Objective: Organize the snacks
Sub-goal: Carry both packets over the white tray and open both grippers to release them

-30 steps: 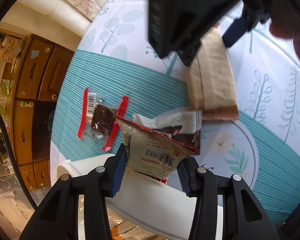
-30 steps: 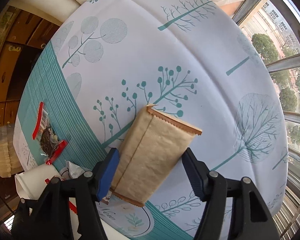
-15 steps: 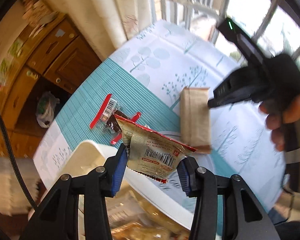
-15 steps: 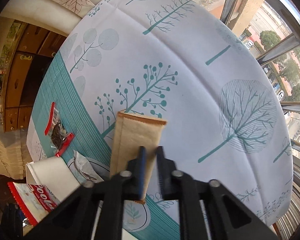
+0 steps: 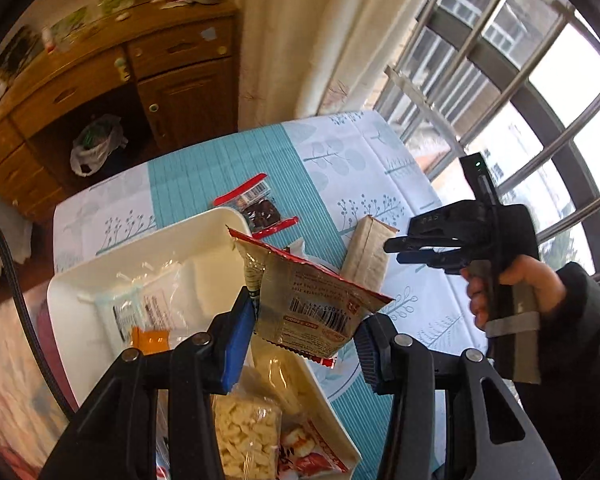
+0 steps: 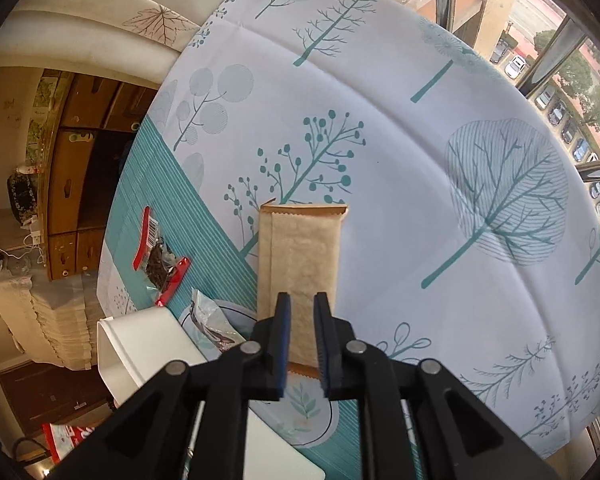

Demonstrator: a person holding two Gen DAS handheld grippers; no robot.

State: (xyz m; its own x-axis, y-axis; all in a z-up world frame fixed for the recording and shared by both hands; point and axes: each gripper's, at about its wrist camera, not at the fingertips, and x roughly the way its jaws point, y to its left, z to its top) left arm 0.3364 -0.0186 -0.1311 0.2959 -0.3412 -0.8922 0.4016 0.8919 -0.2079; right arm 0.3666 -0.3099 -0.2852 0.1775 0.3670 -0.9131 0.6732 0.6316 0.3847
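Left gripper (image 5: 304, 332), clamping a red-edged snack packet (image 5: 308, 300), has lifted over the white bin (image 5: 76, 304); right gripper (image 6: 302, 344) jaws reopen above the brown bar (image 6: 300, 256) on the counter (image 6: 420, 160), ungrasped.

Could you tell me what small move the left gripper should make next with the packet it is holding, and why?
Probably lower and release. The left gripper is shut on the red-edged snack packet, held above the white bin, which already holds other snacks, so dropping it in there looks like the natural next step.

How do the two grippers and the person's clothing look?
Both the left gripper and the right gripper have black jointed arms with silver rivets and blue ribbed pads. The right one carries a small green light. The sleeve is dark.
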